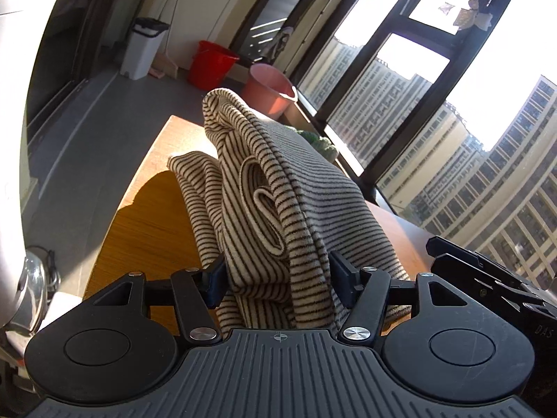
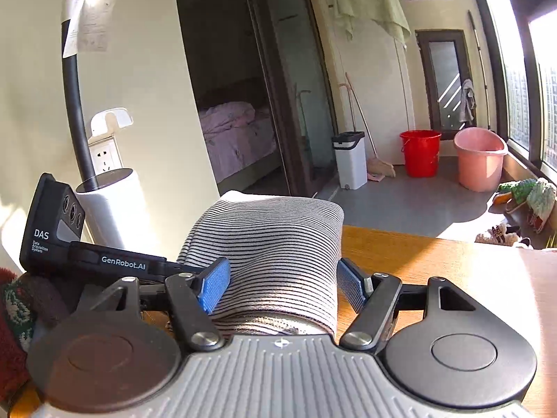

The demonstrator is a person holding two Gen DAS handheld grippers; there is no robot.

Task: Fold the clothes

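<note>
Ribbed grey housing fills the bottom of both wrist views, and just past it we see fabric between the fingers on each side. Our left gripper [image 1: 276,275] is clamped on a thick bunch of the striped sweater [image 1: 264,188] — several folded layers stacked together, a cuff or hem loop showing in the middle. Our right gripper [image 2: 283,284] is clamped across a smoother, flatter span of the same garment [image 2: 275,244], blue ridged pads [image 2: 214,285] pressing in from both sides.

The sweater is lifted off the wooden table [image 1: 153,223], draping down toward it at the far end; both grippers sit near each other, the left one's black body visible beside the right.

Judgement: we are mid-fold, carrying a doubled section over. To do it well we should keep both grips level, hold the edge taut between them, and lay the fold down flat before letting go — the left bunch looks uneven and could slump.

Material notes: soft knit, cream with thin dark stripes, heavy enough to hang in rounded folds. Tabletop is smooth wood grain, sunlit.
</note>
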